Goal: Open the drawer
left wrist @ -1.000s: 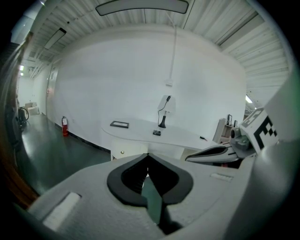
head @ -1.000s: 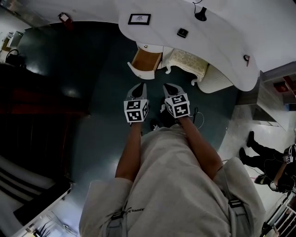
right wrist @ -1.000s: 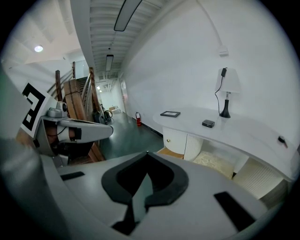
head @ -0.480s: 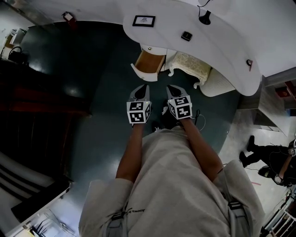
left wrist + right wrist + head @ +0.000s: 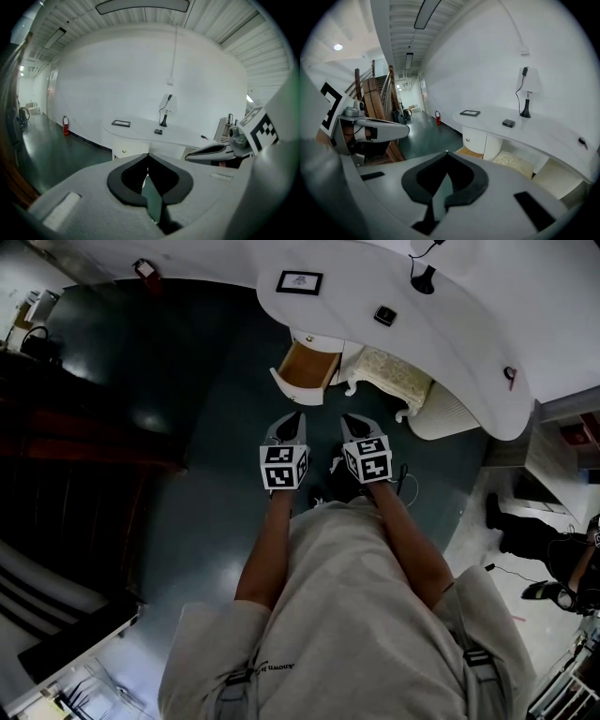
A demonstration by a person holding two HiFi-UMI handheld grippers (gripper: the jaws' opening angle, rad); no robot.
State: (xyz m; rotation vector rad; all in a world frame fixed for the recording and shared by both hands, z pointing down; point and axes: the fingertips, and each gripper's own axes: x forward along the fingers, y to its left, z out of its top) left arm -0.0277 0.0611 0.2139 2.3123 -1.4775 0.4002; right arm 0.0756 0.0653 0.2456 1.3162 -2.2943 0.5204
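Wood-brown boards are showing inside the one drawer point(image 5: 305, 367), which is standing pulled out from under the white curved desk point(image 5: 469, 343), with only its bare floor on view. Its long axis is running from the desk toward the person, and its curved white front is facing down and slightly left in the head view, just beyond the two grippers. The left gripper point(image 5: 296, 415) and the right gripper point(image 5: 345, 417) are hovering side by side short of that front, each with its jaws pressed together on nothing. One picture frame point(image 5: 299, 281), one small black box point(image 5: 384, 315) and one lamp point(image 5: 427, 279) are sitting on the desk top, and one cream cushioned stool point(image 5: 389, 371) is standing beside the drawer.
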